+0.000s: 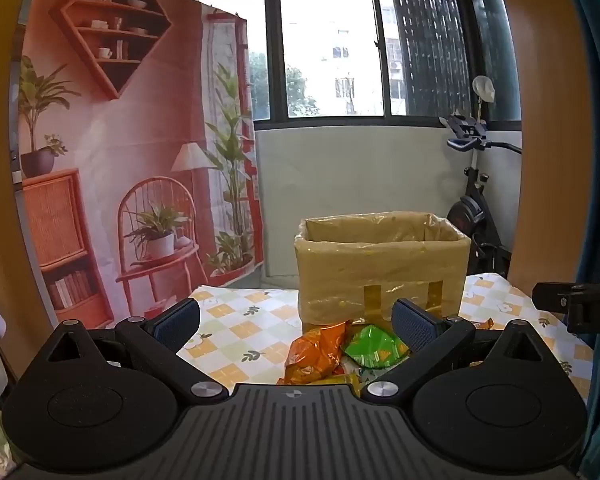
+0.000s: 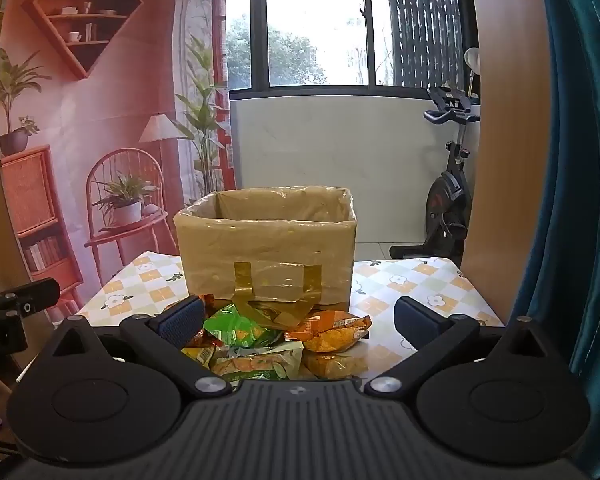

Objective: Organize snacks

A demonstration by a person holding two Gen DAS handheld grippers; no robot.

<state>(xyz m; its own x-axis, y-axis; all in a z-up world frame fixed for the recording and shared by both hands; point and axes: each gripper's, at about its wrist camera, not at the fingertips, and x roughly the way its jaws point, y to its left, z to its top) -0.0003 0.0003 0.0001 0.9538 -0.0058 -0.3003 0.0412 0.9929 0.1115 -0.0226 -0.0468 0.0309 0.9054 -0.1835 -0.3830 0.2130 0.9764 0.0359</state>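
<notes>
A tape-wrapped cardboard box point(image 1: 382, 264) point(image 2: 266, 248) stands open-topped on the checked tablecloth point(image 1: 236, 320) point(image 2: 412, 284). In front of it lies a heap of snack packets: an orange packet point(image 1: 314, 354) point(image 2: 336, 330), a green packet point(image 1: 374, 346) point(image 2: 240, 330), and pale yellow packets point(image 2: 260, 362) under them. My left gripper point(image 1: 296, 326) hovers open over the near side of the heap, nothing between its fingers. My right gripper point(image 2: 300, 324) is open too, above the heap and short of the box. Each gripper's body shows at the edge of the other's view.
A printed backdrop of shelves and plants point(image 1: 120, 160) point(image 2: 100, 120) hangs at the left. An exercise bike point(image 1: 476, 208) point(image 2: 448, 200) stands behind the table at the right, under the window. A blue curtain point(image 2: 572, 200) hangs close on the right.
</notes>
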